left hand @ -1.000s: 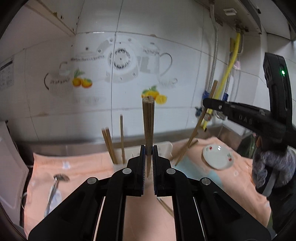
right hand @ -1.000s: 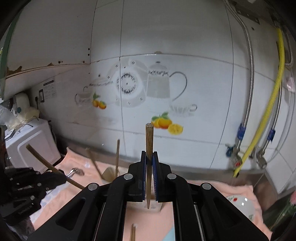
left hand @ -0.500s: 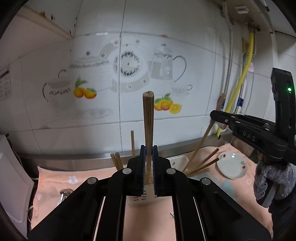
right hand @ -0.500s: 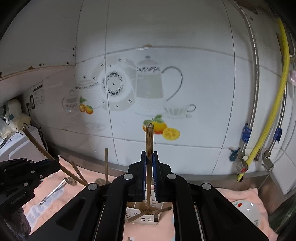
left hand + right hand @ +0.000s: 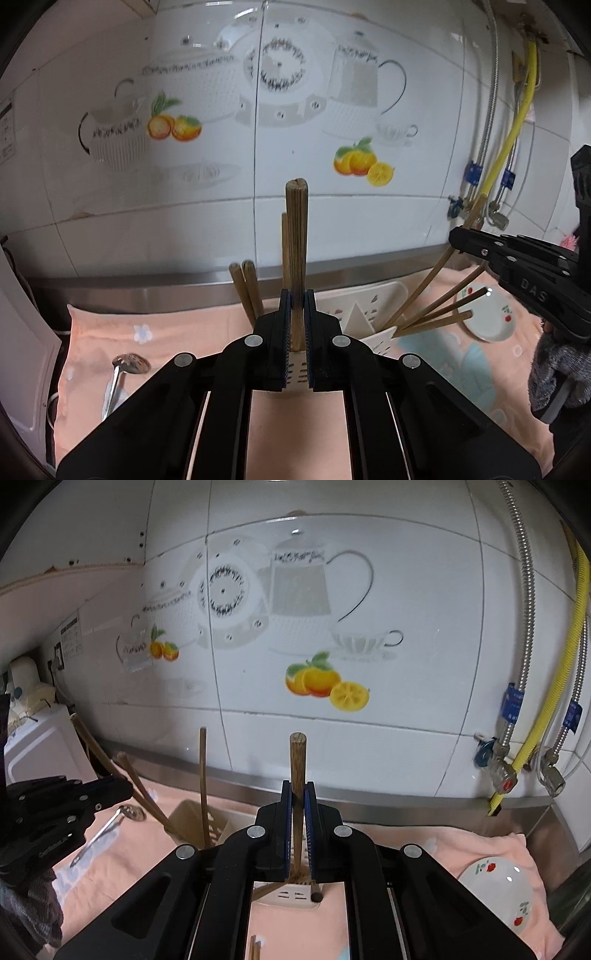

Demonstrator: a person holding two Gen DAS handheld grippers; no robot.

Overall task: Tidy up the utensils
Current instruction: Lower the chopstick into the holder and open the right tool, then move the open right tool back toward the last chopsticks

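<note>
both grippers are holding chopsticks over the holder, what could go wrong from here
1. The white slotted plastic holder already has wooden chopsticks leaning outward; the wooden chopstick in the right gripper might knock them on the way down.
2. The left gripper hides the lower end of its own wooden chopstick, so it could miss a compartment.
3. The light-looking holder sits on soft peach cloth and may tip.

Two wrist fisheyes, both facing the tiled wall over the worktop

Your left wrist view looks forward along its gripper, close above the white utensil holder, with your right gripper entering from its right edge. Your right wrist view looks forward the same way from further right, catching your left gripper at its left edge. Both share the holder, wall decal and small plate.
</note>
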